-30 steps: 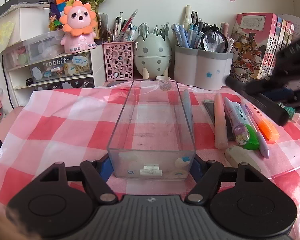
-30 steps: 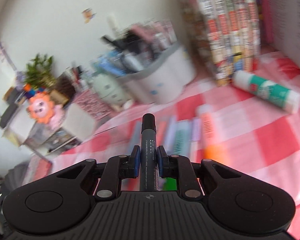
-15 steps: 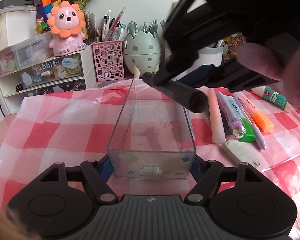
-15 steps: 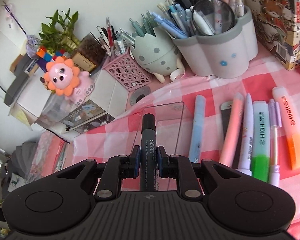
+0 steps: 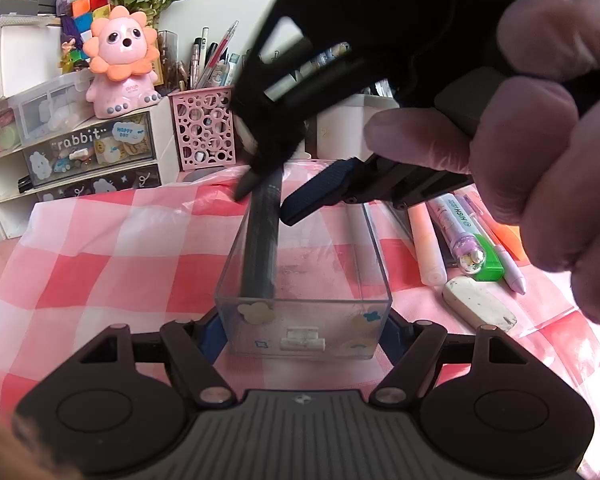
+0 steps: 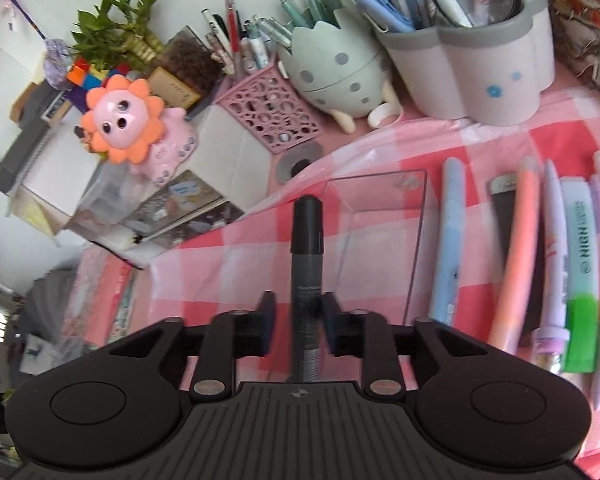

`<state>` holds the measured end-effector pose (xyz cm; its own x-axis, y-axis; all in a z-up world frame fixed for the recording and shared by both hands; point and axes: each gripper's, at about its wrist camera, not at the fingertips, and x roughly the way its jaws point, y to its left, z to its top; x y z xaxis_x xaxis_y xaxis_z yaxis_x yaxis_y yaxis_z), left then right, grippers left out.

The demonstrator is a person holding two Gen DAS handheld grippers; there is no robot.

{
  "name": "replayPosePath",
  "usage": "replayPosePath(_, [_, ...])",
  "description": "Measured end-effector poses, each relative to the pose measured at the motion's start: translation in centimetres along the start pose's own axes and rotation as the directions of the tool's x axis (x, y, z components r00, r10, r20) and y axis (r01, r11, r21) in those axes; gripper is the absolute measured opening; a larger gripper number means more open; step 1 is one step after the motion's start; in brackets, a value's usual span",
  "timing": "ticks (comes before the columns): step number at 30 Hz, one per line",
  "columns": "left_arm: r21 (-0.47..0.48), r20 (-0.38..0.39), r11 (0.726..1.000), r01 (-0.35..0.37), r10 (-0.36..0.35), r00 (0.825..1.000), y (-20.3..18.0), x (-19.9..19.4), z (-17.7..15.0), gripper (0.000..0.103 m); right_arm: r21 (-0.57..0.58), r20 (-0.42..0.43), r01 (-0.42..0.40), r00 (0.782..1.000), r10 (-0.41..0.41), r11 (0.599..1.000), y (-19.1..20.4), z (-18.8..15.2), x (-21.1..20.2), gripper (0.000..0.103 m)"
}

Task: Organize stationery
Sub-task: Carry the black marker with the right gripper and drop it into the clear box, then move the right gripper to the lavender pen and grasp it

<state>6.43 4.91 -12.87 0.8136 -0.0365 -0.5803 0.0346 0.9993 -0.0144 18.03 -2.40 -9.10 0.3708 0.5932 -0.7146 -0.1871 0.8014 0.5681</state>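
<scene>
Black marker: was clamped in my right gripper half a second ago; now it stands free between the pads with a gap on each side.
Right jaws: opening, marker between them but no longer pinched.
Marker position: in the left-wrist view it lies down the left side of the clear box, its near end on the floor by the near wall, its far end slanting up under the right gripper.
Approach: a second ago the right gripper was off to the right over the loose pens; since then I have brought it across over the box.
Left gripper: clenched on the near end of the box, one pad on each side wall, steadying it.
Box contents: empty a second ago, one marker going in now.
Task meaning: first item looks delivered; I'd say most of the sorting is still ahead.
Left to sort: blue pen just right of the box, then peach pen, green highlighter, more pens, white eraser.
Surface: red-and-white checked cloth, slightly wrinkled at the far edge.
Far side: pink mesh cup, egg-shaped holder, grey pen pot, all full.
Far left: lion toy on small drawers, plant behind.
Far right: books, partly out of view.
</scene>
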Motion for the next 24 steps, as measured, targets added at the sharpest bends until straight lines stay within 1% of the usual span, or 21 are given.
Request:
replayPosePath(5, [-0.002,-0.001,1.0,0.002,-0.002,1.0,0.0,0.0,0.0,0.048,-0.024,0.034,0.01,0.999,-0.01,1.0,0.0,0.1,-1.1,0.031])
replayPosePath(7, [-0.002,-0.001,1.0,0.002,-0.002,1.0,0.0,0.0,0.0,0.048,-0.028,0.042,0.006,0.999,-0.005,1.0,-0.1,0.2,-1.6,0.033])
replayPosePath(9, [-0.001,-0.001,1.0,0.002,-0.002,1.0,0.0,0.0,0.0,0.048,-0.035,0.055,0.01,0.998,-0.008,0.999,-0.2,0.3,-2.2,0.038])
replayPosePath(18, [-0.001,-0.001,1.0,0.002,-0.002,1.0,0.0,0.0,0.0,0.048,-0.028,0.096,0.007,0.995,-0.005,1.0,-1.8,0.4,-4.2,0.047])
replayPosePath(21, [-0.001,-0.001,1.0,0.002,-0.002,1.0,0.0,0.0,0.0,0.048,-0.026,0.128,0.026,0.992,-0.022,0.999,-2.6,0.3,-5.4,0.054])
replayPosePath(24, [-0.001,-0.001,1.0,0.001,-0.001,1.0,0.0,0.0,0.0,0.048,-0.019,0.155,0.045,0.987,-0.041,0.999,-3.6,0.3,-6.6,0.056])
